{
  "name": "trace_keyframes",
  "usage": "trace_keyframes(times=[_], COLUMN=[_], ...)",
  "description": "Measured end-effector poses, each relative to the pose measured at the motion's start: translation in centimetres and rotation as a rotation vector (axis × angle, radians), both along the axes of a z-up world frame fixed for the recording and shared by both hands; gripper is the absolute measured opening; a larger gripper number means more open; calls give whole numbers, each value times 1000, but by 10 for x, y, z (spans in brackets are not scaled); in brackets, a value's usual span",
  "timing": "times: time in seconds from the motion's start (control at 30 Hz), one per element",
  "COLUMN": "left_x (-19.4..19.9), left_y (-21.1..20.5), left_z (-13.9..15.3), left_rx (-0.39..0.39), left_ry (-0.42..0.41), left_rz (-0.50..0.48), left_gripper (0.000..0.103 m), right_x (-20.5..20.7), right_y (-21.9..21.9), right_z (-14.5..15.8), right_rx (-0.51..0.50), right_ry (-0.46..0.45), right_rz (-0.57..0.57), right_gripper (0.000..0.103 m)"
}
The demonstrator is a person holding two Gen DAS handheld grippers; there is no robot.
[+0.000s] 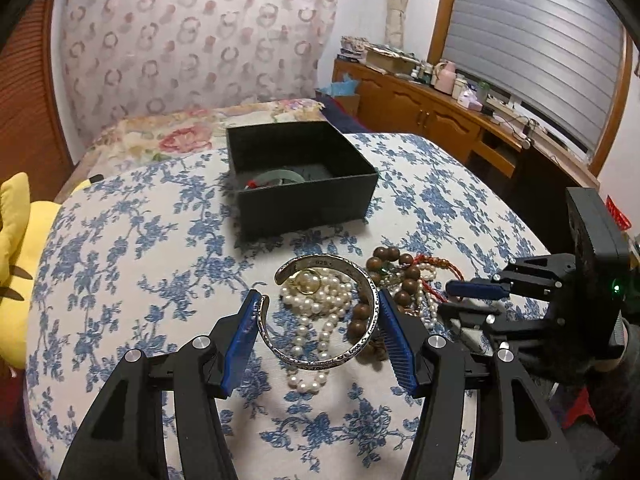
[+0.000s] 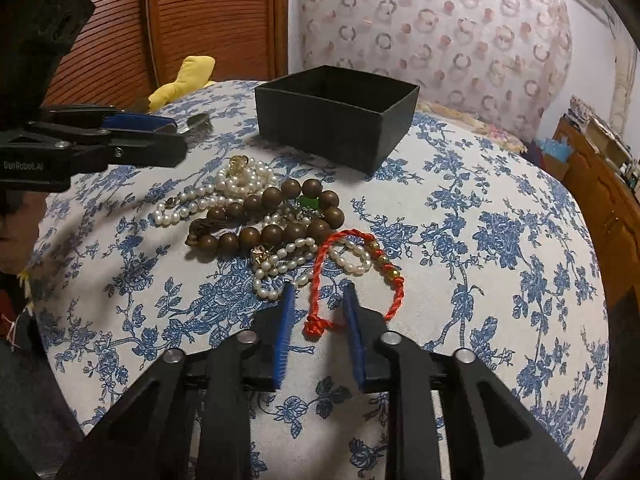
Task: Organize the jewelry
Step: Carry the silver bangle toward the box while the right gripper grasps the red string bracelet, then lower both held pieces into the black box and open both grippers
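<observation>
left tool (image 1: 318,308): silver bracelet (image 1: 320,320) is clasped between pads | right tool (image 2: 318,300): spread apart, red cord (image 2: 320,280) is straddled | black box (image 1: 300,176): uncovered, on bed (image 1: 120,280)

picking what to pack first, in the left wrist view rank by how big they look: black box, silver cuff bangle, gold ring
1. black box, though farthest from the camera
2. silver cuff bangle, nearest, which enlarges it
3. gold ring, clearly smallest
</observation>
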State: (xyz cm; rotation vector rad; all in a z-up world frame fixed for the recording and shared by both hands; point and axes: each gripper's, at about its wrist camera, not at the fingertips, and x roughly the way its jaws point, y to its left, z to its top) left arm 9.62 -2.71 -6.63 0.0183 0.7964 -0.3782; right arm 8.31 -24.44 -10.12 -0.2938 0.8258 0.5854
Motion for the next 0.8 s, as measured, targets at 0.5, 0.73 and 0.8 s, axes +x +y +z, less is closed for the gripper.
trace_keyframes(times=[0.5,0.73,0.8], left_x=[25,44,52], left_y=[1,-1,-2], left_z=[7,19,24], left_rx=[16,22,25], left_ry=[-44,-62,-70], left_rz=[21,15,17], left_gripper=[56,56,56], right_x=[27,52,60], right_y=[-24,-15,-12], right_z=[53,81,88], right_rx=[111,175,198], right_ry=[-98,-148,-162], right_rz=[8,41,51], right_gripper=[4,4,4])
